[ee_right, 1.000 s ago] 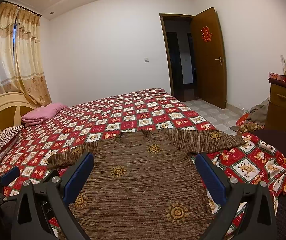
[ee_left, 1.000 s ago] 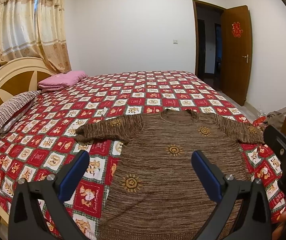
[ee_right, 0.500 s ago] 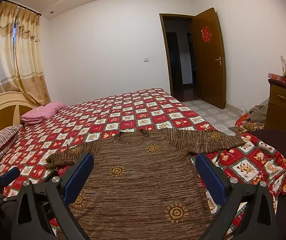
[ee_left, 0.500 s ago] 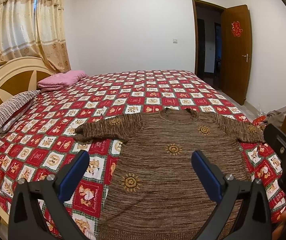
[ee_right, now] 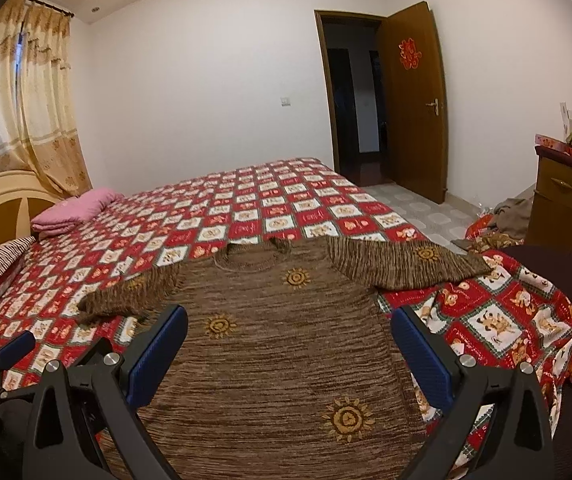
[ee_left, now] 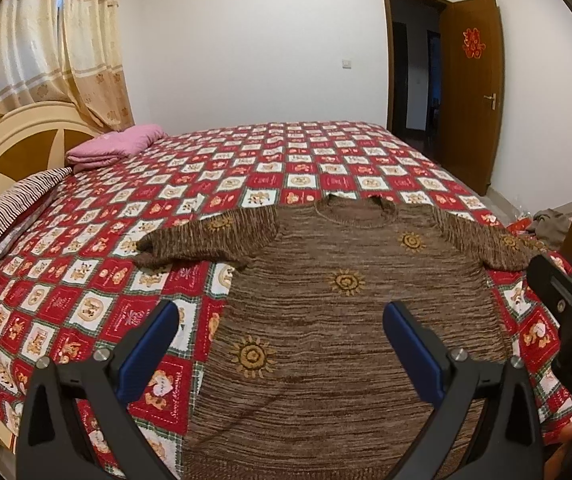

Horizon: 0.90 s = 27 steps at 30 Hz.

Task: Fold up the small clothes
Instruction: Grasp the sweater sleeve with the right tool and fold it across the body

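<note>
Overhead, the left gripper (ee_left: 280,332) and right gripper (ee_right: 289,334), both spread wide and holding nothing, hover above a brown sweater (ee_left: 337,320) lying flat on the quilt (ee_left: 86,300).

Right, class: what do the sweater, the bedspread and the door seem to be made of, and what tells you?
Sweater: likely knitted yarn, matte; ribbed streaks, fuzzy edges.
Bedspread: probably printed cotton, matte; flat patchwork squares, soft creases.
Door: looks like varnished wood, slight sheen.
</note>
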{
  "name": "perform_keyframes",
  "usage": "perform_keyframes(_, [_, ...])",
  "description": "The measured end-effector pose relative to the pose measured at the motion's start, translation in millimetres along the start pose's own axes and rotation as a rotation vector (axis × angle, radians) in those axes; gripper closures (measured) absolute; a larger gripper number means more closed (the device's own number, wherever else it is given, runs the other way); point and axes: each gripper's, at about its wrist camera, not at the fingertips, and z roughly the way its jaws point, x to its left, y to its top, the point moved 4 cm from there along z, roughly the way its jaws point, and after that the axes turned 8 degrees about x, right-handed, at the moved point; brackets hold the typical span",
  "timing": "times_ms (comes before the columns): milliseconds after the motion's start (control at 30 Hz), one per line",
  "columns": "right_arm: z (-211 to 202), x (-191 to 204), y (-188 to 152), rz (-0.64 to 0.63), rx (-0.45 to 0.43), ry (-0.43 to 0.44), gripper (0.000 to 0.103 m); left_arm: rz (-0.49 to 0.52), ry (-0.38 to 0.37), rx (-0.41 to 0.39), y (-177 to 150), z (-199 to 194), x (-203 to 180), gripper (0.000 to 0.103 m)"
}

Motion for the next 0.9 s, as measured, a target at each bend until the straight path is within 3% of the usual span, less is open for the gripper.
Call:
perform_keyframes(167, [28, -10, -2, 0.000, 0.047, -0.035, 0.001, 0.018, -0.009, 0.003, 3, 18, -3, 0.000])
perform_keyframes(300, [55, -27, 2, 0.011, 0.076, -0.069, 0.001, 0.046, -0.063, -0.017, 10, 41, -4, 0.000])
perform_keyframes(567, [105, -105, 18, 0.172, 0.133, -0.112, 0.001, 0.047, -0.021, -0.021, 43, 103, 11, 0.000])
perform_keyframes(667, [117, -143, 33, 0.219, 0.117, -0.097, 0.004, 0.047, 0.009, -0.035, 48, 126, 15, 0.000])
perform_keyframes(767, [131, -198, 46, 0.358, 0.127, -0.094, 0.022, 0.031, 0.043, -0.011, 49, 153, 25, 0.000])
perform_keyframes(833, [144, -241, 46, 0.517, 0.148, -0.060, 0.040, 0.011, 0.059, 0.010, 47, 168, 32, 0.000])
perform_keyframes(900, [157, -283, 38, 0.699, 0.160, 0.017, 0.043, -0.023, 0.070, 0.042, 42, 185, 42, 0.000])
